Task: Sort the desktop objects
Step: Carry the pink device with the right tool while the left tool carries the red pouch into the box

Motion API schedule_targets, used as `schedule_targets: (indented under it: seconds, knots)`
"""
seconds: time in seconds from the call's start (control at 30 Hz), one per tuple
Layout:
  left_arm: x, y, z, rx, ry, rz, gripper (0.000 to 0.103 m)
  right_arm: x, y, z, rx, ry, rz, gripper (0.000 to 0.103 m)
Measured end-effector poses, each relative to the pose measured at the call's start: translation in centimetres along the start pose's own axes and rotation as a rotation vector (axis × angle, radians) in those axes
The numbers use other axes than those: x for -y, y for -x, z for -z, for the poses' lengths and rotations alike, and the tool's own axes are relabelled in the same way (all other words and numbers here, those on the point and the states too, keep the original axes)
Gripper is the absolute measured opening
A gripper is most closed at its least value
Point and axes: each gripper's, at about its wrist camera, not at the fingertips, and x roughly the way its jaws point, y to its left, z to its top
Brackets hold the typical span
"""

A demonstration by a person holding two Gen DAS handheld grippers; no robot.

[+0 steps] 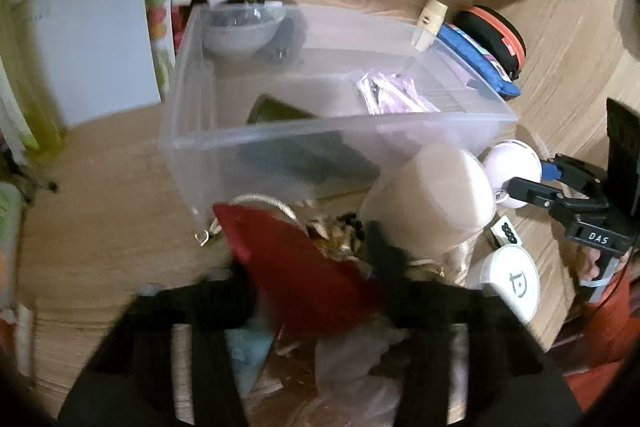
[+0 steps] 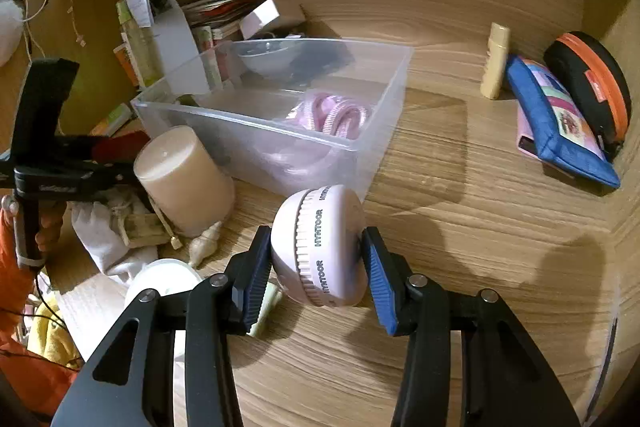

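My right gripper (image 2: 318, 261) is shut on a round pale pink case (image 2: 320, 247) marked HYMTOOR and holds it just in front of the clear plastic bin (image 2: 384, 139); the case also shows in the left wrist view (image 1: 512, 171). The bin (image 1: 192, 143) holds a pink coiled item (image 2: 332, 115) and a dark flat object (image 1: 280, 111). My left gripper (image 1: 316, 267) is shut on a red pouch (image 1: 288, 263), just short of the bin's near wall. A beige candle (image 2: 184, 179) stands beside the bin.
A cream bottle (image 2: 496, 67), a blue pouch (image 2: 556, 119) and a black-and-orange round case (image 2: 592, 83) lie at the right back. Books and a white box (image 2: 260, 15) stand behind the bin. A white cloth bag (image 2: 108, 235), a shell (image 2: 206, 239) and a white lid (image 1: 508, 283) lie near the candle.
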Motion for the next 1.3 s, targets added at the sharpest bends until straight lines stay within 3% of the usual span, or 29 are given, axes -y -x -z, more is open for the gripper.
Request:
schedule_targets:
  seconds: [0.2,0.57,0.87,1.3]
  knots:
    - [-0.3,2.1,0.9,0.077,0.037,-0.027,0.022,1.2,0.4,0.3,0.018,-0.057,-0.007,0.040]
    - [2.0,6.5,0.4,0.205,-0.021,-0.068,0.022,1.5,3.2,-1.0,0.108,-0.094,-0.008,0.038]
    - [2.1,9.7,-1.0,0.316,-0.011,-0.046,0.022,1.8,5.5,-2.3,0.179,-0.122,-0.023,0.038]
    - [1.9,10.9,-3.8,0.389,-0.031,-0.097,0.022,1.0,6.4,-5.3,0.244,-0.083,-0.032,0.038]
